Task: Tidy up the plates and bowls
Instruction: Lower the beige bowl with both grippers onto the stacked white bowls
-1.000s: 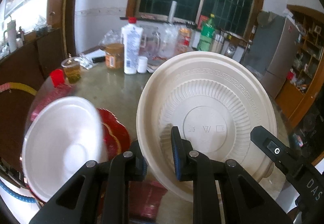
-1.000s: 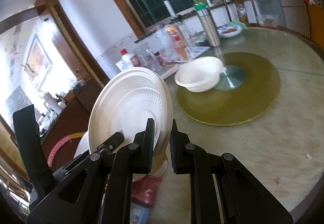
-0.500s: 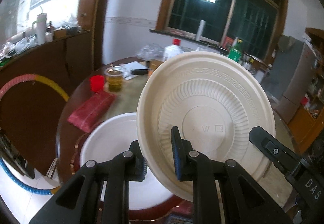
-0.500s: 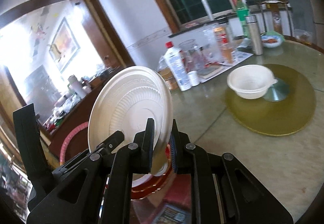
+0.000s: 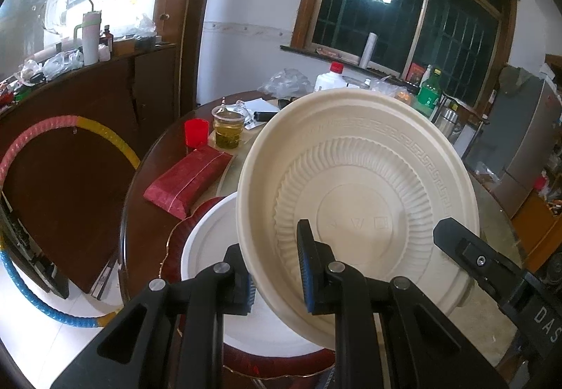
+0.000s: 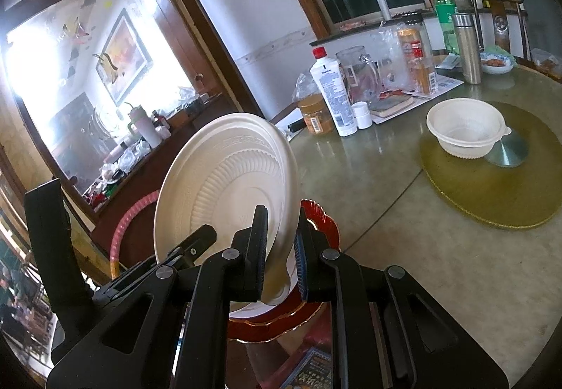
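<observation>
A cream plate [image 5: 358,213] stands tilted on edge, its ribbed underside facing both cameras. My left gripper [image 5: 274,269] is shut on its lower left rim. My right gripper [image 6: 281,248] is shut on the lower right rim of the same plate [image 6: 224,185]; its black body [image 5: 491,266] shows at the right of the left wrist view. Just under the held plate lies a white plate [image 5: 210,248] on a red scalloped plate [image 5: 179,241] near the table's edge. A white bowl [image 6: 463,129] sits on the yellow turntable [image 6: 491,192].
A red packet [image 5: 189,178], a red cup [image 5: 196,132] and a cup of tea [image 5: 228,130] stand beyond the plates. Bottles and jars, among them a white bottle [image 6: 333,93], crowd the table's far side. A coloured hoop [image 5: 70,129] leans beside the table.
Both grippers have carried the cream plate sideways, and it now hangs over the white plate. The grips on its rim have not changed.
</observation>
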A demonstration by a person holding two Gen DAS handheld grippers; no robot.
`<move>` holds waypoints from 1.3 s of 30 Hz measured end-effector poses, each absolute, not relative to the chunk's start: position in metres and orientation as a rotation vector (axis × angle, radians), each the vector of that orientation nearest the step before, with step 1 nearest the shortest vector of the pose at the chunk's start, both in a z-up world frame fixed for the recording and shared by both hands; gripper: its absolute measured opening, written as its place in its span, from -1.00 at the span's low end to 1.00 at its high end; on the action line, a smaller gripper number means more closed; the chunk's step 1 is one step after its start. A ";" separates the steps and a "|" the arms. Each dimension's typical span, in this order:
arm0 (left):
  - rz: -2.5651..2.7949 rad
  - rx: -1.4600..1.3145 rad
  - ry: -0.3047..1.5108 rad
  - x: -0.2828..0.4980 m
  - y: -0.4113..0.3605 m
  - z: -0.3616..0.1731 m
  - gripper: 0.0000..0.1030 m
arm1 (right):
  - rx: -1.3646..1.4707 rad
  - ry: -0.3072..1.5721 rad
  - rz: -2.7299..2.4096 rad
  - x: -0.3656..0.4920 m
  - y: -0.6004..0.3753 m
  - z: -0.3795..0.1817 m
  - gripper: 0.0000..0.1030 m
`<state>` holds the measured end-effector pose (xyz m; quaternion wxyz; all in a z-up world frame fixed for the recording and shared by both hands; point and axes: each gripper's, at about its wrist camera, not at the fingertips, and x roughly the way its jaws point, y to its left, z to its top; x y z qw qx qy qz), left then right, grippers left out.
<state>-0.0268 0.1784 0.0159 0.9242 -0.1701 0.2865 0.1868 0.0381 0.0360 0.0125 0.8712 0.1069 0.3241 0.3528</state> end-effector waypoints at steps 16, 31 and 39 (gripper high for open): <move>0.438 -0.353 0.615 -0.037 0.191 0.014 -0.62 | 0.199 0.734 0.800 0.035 0.060 0.007 -0.72; 0.431 -0.377 0.669 -0.036 0.207 0.005 -0.62 | 0.173 0.793 0.829 0.037 0.072 -0.002 -0.71; 0.387 -0.379 0.727 -0.031 0.216 0.001 -0.62 | 0.166 0.832 0.828 0.040 0.075 -0.007 -0.69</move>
